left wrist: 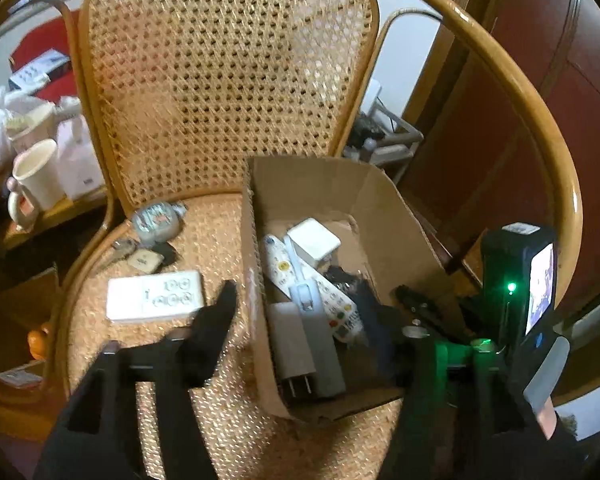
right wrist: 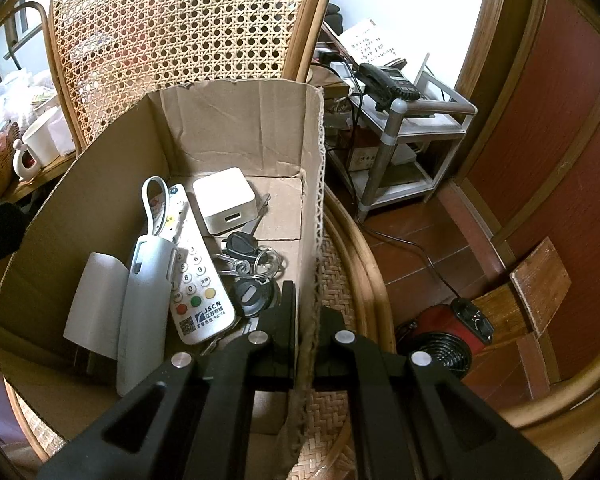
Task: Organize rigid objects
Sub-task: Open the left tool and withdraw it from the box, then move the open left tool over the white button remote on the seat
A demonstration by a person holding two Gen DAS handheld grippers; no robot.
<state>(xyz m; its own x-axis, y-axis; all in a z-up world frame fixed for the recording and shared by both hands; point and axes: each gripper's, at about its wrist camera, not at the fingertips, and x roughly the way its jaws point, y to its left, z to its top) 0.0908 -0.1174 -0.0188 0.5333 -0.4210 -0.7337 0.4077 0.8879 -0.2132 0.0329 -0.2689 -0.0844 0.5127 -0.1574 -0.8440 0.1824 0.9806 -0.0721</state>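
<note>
Right now my right gripper [right wrist: 306, 316] is pinched tight on the right wall of the creased cardboard box [right wrist: 236, 120], which sits on the woven cane chair [left wrist: 220, 60]. My left gripper [left wrist: 296, 304] hangs open and empty above the box. Inside lie a white remote [right wrist: 198, 280] marked JSCN, a square white charger [right wrist: 224, 200], and black keys [right wrist: 246, 268]. A white power strip [left wrist: 154, 296] sits on the seat just beside the box.

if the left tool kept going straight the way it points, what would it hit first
Probably the cardboard box: its near left wall sits between the open left tool fingers, with the white remote inside just beyond. Depth is unclear.
</note>
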